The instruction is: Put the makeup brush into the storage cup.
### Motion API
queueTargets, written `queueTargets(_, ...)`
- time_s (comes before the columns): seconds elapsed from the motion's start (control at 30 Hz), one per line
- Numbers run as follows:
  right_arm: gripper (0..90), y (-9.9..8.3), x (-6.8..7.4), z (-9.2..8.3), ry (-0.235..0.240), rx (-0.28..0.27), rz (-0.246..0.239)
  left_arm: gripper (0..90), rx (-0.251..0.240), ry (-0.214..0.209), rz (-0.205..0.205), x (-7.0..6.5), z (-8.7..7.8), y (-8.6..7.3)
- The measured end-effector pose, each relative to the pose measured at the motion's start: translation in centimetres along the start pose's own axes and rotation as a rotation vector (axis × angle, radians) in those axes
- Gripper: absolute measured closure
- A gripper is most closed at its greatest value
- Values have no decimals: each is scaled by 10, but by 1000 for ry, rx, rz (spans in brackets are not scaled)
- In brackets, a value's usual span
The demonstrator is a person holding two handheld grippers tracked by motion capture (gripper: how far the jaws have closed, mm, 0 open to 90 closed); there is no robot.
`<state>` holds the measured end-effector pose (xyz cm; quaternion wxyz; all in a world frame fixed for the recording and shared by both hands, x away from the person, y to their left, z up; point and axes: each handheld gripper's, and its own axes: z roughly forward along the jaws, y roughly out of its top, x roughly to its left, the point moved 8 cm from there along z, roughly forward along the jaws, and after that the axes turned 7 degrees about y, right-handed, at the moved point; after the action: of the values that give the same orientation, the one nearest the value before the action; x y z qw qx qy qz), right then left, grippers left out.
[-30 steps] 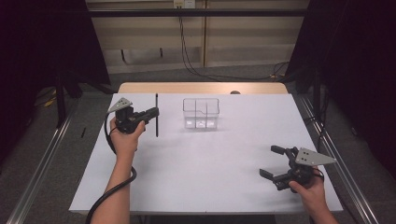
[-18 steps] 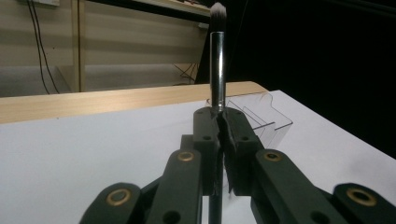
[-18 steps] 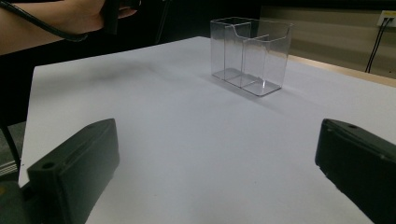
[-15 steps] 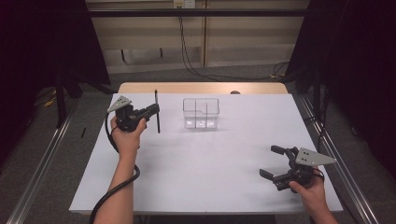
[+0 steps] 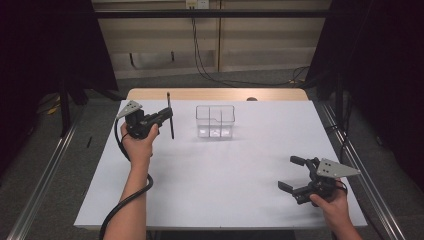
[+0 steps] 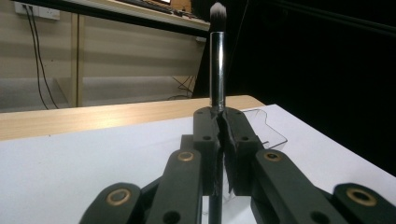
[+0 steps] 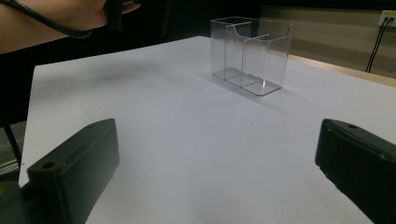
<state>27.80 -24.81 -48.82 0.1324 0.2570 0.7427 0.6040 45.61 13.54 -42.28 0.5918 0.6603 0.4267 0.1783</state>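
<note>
The makeup brush [image 5: 170, 116] stood upright in the left gripper [image 5: 162, 116], clamped by its dark handle between jaws pressed tight together, bristle tip up, above the far-left part of the table [image 5: 225, 200] and just left of the clear organiser [image 5: 215, 120]. In the left gripper view the brush [image 6: 217, 70] rose straight out of the closed jaws, with a corner of the organiser [image 6: 266, 128] showing behind them to the right.

The step in hand looked like carrying the brush across to drop it into one of the organiser's compartments. To do it well, the left hand [image 5: 139, 145] would have needed to lift until the handle's lower end cleared the rim, travel sideways without tilting the brush, centre it over one compartment rather than a divider, then lower before letting go, since a light plastic box could slide or tip if nudged.

The right gripper [image 5: 296, 176] rested at the near-right of the table, jaws spread wide and holding nothing, well apart from the organiser [image 7: 250, 53].

Counted: one brush, one organiser with what appeared to be three compartments, two grippers, one table.
</note>
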Motion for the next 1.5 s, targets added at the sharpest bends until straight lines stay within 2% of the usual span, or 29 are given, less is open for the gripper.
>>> queueTargets(0.27,0,0,1,1,5,0,1,845,-15,-5,10,-4,3,5)
queueTargets(0.5,0,0,1,1,4,1,1,845,-29,-9,2,-6,6,9)
queueTargets(1.5,0,-1,0,1,3,5,-4,845,-44,-32,26,-20,25,28)
